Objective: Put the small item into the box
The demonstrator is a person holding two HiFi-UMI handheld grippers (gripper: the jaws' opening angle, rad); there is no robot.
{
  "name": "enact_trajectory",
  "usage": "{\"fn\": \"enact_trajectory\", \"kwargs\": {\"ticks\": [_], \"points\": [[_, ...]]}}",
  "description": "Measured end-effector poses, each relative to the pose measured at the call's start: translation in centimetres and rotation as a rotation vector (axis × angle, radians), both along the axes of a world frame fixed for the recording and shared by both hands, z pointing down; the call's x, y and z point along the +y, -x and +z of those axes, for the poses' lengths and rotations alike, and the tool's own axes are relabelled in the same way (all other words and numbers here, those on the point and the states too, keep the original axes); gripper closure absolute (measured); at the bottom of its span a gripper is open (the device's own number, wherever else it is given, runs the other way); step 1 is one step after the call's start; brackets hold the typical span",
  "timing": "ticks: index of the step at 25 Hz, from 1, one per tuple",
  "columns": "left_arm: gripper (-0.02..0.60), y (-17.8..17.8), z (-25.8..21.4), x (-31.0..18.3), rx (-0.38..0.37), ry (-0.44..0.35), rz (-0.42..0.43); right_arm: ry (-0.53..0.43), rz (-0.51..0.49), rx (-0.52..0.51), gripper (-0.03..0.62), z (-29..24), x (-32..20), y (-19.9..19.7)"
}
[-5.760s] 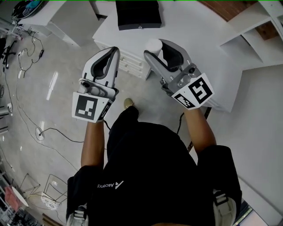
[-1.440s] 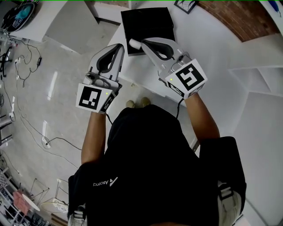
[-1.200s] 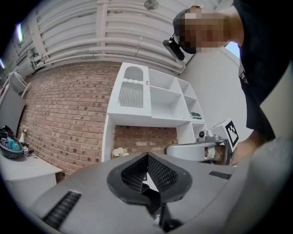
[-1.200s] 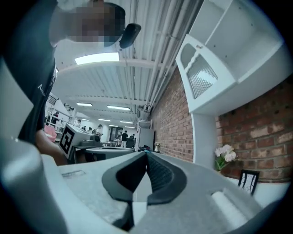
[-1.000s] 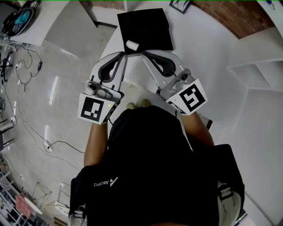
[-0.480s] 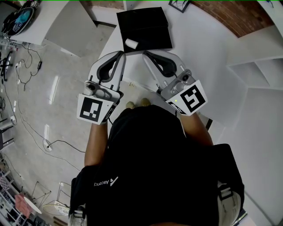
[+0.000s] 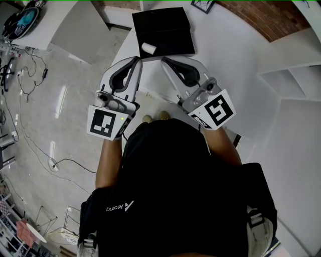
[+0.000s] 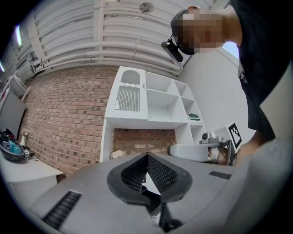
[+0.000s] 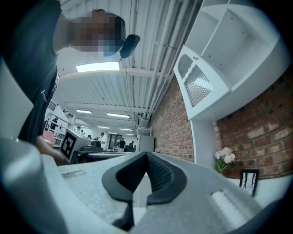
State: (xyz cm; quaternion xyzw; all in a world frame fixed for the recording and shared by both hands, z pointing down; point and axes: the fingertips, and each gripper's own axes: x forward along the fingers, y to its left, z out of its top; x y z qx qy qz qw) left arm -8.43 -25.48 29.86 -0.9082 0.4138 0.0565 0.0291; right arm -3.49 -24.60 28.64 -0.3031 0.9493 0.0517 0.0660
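Observation:
The black box point(image 7: 161, 27) lies on the white table point(image 7: 225, 55) at the top of the head view. A small white cylinder point(image 7: 148, 48) rests in its near left corner. Both grippers hover just short of the box's near edge, tips pointing at it. My left gripper point(image 7: 137, 61) is shut and empty, and so is my right gripper point(image 7: 163, 60), a little to the right of the cylinder. In the left gripper view the left gripper point(image 8: 147, 155) shows meshed pads meeting. In the right gripper view the right gripper point(image 9: 146, 154) is likewise closed on nothing.
A white shelf unit point(image 7: 293, 75) stands to the right against a brick wall point(image 7: 271, 15). A picture frame point(image 7: 203, 5) sits behind the box. Cables point(image 7: 30, 135) run over the grey floor at left. Flowers point(image 9: 224, 157) stand by the wall.
The right gripper carried the white cylinder to the box, let it go there and drew back toward the person. Over the last half second neither gripper has moved.

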Motion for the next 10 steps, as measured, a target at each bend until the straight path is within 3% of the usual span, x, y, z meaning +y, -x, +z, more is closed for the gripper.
{"fn": "enact_trajectory", "kwargs": {"ticks": [10], "points": [[0.583,-0.11,-0.22,0.40,-0.004,0.001,-0.004,0.009,-0.014,0.005,0.594,-0.09,0.49,0.06]]}}
